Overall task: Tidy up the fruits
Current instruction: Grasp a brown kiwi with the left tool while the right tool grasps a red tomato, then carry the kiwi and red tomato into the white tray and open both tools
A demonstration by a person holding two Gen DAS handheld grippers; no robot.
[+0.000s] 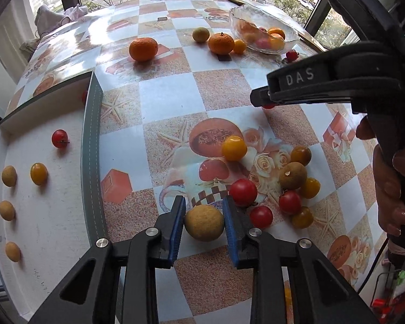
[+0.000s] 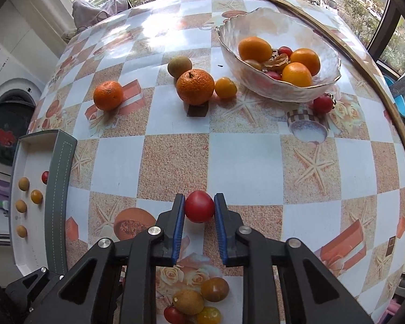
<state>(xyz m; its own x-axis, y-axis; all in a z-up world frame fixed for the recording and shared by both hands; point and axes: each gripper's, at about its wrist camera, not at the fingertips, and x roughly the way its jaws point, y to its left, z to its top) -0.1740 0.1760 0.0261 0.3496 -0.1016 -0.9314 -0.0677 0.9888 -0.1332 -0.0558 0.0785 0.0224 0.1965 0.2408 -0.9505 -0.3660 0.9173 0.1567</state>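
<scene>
Patterned oilcloth covers the worktop, with windows and a street behind.

Left wrist view: left tool, pads closed on a tan longan resting on the cloth. Just right of it lies a cluster of cherry tomatoes, red and yellow. White tray at left holds sorted longans and tomatoes. Risk: the round longan could squirt from the pads on lifting, or the right-hand finger could knock the nearest tomato rolling.

Right wrist view: right tool, narrow, pinching a red tomato. Glass bowl and oranges sit beyond. Risk: too firm a squeeze may split the soft skin; too light a grip may drop it short of the tray.
</scene>
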